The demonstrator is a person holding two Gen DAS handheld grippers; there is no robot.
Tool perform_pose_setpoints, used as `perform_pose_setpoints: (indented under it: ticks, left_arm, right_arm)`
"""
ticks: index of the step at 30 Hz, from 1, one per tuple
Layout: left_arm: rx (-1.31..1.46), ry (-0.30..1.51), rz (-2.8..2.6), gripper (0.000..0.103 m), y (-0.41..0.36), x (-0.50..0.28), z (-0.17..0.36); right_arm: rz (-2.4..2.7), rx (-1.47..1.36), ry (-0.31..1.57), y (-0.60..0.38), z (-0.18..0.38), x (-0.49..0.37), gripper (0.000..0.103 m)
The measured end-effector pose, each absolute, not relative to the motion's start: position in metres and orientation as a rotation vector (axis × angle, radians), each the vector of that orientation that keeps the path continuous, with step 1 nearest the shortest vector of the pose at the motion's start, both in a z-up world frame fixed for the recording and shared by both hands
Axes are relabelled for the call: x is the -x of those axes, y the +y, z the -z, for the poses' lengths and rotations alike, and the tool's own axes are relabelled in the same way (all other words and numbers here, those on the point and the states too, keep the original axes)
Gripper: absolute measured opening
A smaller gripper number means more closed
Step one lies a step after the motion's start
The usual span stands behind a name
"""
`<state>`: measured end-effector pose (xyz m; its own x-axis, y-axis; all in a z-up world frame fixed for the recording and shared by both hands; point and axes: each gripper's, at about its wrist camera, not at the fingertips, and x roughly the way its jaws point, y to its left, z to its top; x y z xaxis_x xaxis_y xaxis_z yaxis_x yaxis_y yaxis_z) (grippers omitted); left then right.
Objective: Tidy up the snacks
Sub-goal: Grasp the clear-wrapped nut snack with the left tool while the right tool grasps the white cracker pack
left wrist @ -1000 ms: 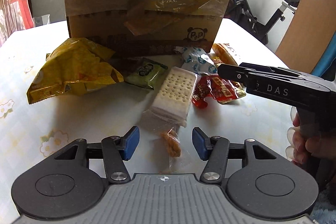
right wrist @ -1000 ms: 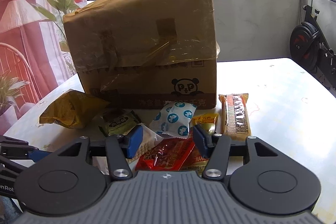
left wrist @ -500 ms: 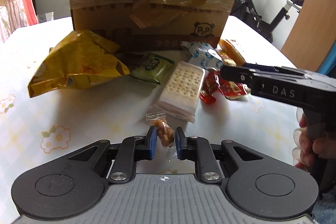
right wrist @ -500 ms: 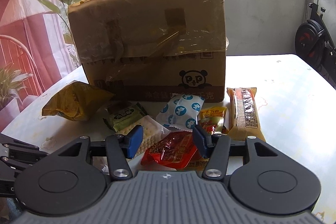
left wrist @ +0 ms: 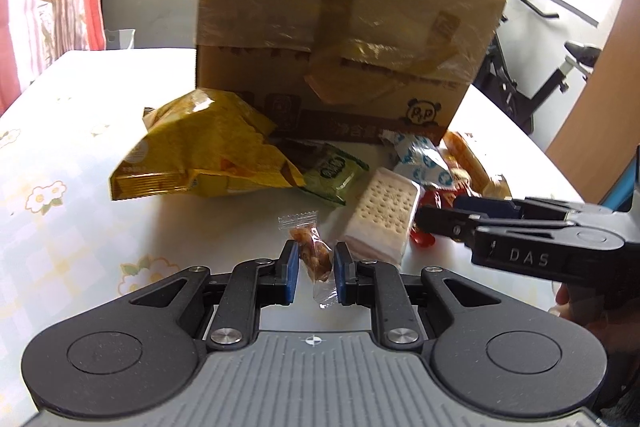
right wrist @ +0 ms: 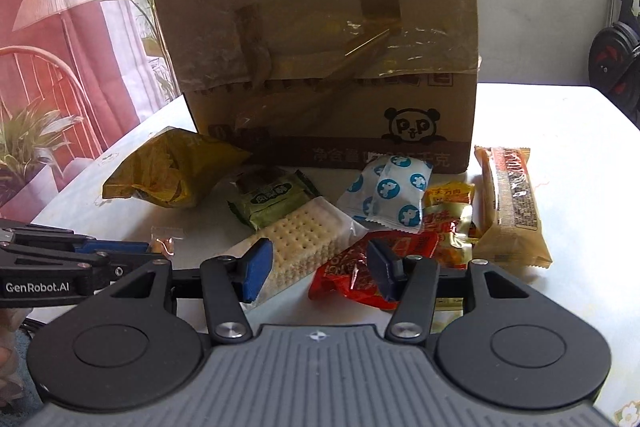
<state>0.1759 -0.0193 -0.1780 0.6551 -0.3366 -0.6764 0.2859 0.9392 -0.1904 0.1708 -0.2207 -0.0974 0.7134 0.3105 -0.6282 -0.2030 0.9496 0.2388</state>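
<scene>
White floral tablecloth (left wrist: 60,163): left gripper (left wrist: 316,269) clamps a clear-wrapped candy (left wrist: 314,255) (pick-up step), right gripper (right wrist: 318,267) agape over the red packet (right wrist: 360,275); next, likely carrying it toward the cardboard box (left wrist: 340,39).

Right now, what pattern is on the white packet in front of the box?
Blue circles on the white packet, clearest in the right wrist view.
</scene>
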Motion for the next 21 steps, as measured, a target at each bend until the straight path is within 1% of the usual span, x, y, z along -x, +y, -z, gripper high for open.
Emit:
perform_pose_setpoints:
  ticks: [8, 13, 16, 17, 19, 21]
  left_arm:
    - [0.126, 0.734, 0.33, 0.02, 0.001, -0.169, 0.173]
    - [0.153, 0.716, 0.312, 0.02, 0.012, -0.167, 0.172]
    - [0.166, 0.713, 0.305, 0.02, 0.016, -0.167, 0.173]
    - [0.168, 0.712, 0.303, 0.02, 0.017, -0.166, 0.174]
    - [0.172, 0.713, 0.302, 0.02, 0.019, -0.166, 0.175]
    - [0.175, 0.716, 0.3, 0.02, 0.021, -0.165, 0.175]
  right_arm:
    - [-0.297, -0.202, 0.877, -0.201, 0.104, -0.208, 0.057]
    - [-0.271, -0.228, 0.915, -0.193, 0.103, -0.231, 0.063]
    - [-0.268, -0.147, 0.925, -0.18, 0.105, -0.238, 0.064]
    - [-0.272, -0.117, 0.92, -0.175, 0.105, -0.24, 0.065]
    - [-0.278, -0.082, 0.915, -0.168, 0.106, -0.24, 0.074]
    - [-0.273, -0.044, 0.919, -0.161, 0.109, -0.24, 0.079]
